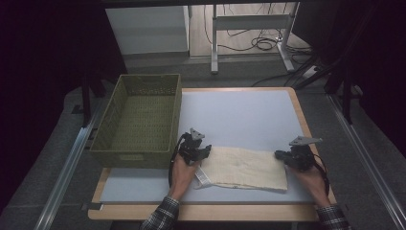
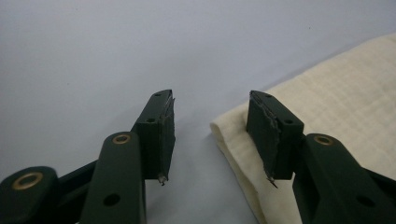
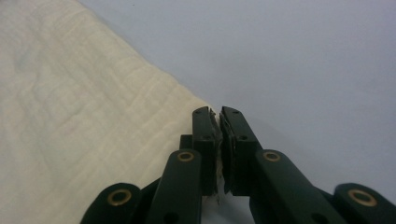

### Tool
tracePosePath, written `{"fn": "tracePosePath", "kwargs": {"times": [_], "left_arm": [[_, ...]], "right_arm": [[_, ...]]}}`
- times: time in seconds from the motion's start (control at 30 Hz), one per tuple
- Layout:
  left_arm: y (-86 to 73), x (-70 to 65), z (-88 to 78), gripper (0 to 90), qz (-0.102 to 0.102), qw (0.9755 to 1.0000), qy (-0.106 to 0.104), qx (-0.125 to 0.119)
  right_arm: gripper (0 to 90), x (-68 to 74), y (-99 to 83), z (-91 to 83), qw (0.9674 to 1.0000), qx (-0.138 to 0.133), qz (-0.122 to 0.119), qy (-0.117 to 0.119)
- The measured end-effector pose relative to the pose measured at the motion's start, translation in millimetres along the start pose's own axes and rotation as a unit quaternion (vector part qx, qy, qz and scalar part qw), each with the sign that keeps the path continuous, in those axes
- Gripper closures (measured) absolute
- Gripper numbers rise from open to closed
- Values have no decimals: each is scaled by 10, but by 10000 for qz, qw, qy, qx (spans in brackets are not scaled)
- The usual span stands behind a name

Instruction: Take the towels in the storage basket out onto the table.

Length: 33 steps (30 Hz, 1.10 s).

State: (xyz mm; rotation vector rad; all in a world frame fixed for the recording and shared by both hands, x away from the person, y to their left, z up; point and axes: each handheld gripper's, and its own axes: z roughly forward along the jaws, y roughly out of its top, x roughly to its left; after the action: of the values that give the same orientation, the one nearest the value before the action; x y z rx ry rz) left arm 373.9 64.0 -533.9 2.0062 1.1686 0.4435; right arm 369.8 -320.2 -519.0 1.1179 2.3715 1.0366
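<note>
You're at the grab-the-ends stage with that folded cream cloth (image 1: 244, 167) lying flat on the tabletop (image 1: 239, 115), stretched between your two hands. Your right hand-held gripper (image 3: 218, 116) has its jaws pressed together right at the cloth's corner. From its own view I can't tell for sure whether any fabric is actually pinched in there; the edge runs up to the left jaw and not much seems to sit between the pads. Your left hand-held gripper (image 2: 210, 135) stands apart, with one jaw over the folded end of the cloth and the other on bare surface, so nothing is gripped on that side yet.

My read on the next move: nudge the left one so the fold sits between the pads, close it, and check the right one's bite before lifting, or that corner may just slip out.

The surface is a pale blue-grey mat on a wooden-edged table. A green woven basket (image 1: 139, 120) sits beyond your left hand-held gripper, empty. The room behind is dim, with desk legs and loose cables (image 1: 258, 43) on the floor.
</note>
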Motion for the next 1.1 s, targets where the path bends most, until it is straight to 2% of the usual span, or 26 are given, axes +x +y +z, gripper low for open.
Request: {"fn": "tracePosePath", "kwargs": {"times": [0.07, 0.2, 0.33, 0.43, 0.53, 0.63, 0.73, 0.8, 0.87, 0.93, 1.0, 1.1], "left_arm": [[8, 11, -12, 518, -43, 10000, -32, -78], [53, 12, -18, 511, -107, 9997, -112, -204], [92, -6, 7, 508, -109, 9993, -232, -256], [100, -31, 28, 508, -41, 9994, -263, -231], [102, -43, 67, 494, 35, 9995, -255, -176], [102, -41, 122, 473, 139, 9997, -181, -68], [81, -48, 197, 440, 360, 9993, -93, 66], [86, -45, 207, 414, 354, 9993, -91, 91], [90, -36, 213, 377, 444, 9989, -72, 101], [95, -10, 224, 339, 400, 9991, -95, 123], [100, 30, 236, 304, 226, 9994, -198, 181], [98, 30, 238, 300, 245, 9994, -197, 175]], "right_arm": [[852, -7, 35, -10, 9999, -30, -70, -136], [851, -147, 204, -27, 9994, -240, -16, -248], [850, -307, 353, 76, 9987, -210, -111, -441], [850, -439, 390, 208, 9990, -113, 20, -442], [839, -488, 385, 277, 9992, -64, 142, -366], [810, -476, 375, 254, 9992, -143, 207, -317], [749, -452, 359, 184, 9991, -173, 224, -328], [713, -438, 337, 135, 9991, -197, 250, -288], [666, -423, 311, 91, 9991, -188, 285, -240], [612, -399, 278, 41, 9991, -197, 335, -195], [586, -361, 243, -7, 9992, -182, 332, -131], [552, -266, 195, -90, 9995, -172, 272, -22]]}}
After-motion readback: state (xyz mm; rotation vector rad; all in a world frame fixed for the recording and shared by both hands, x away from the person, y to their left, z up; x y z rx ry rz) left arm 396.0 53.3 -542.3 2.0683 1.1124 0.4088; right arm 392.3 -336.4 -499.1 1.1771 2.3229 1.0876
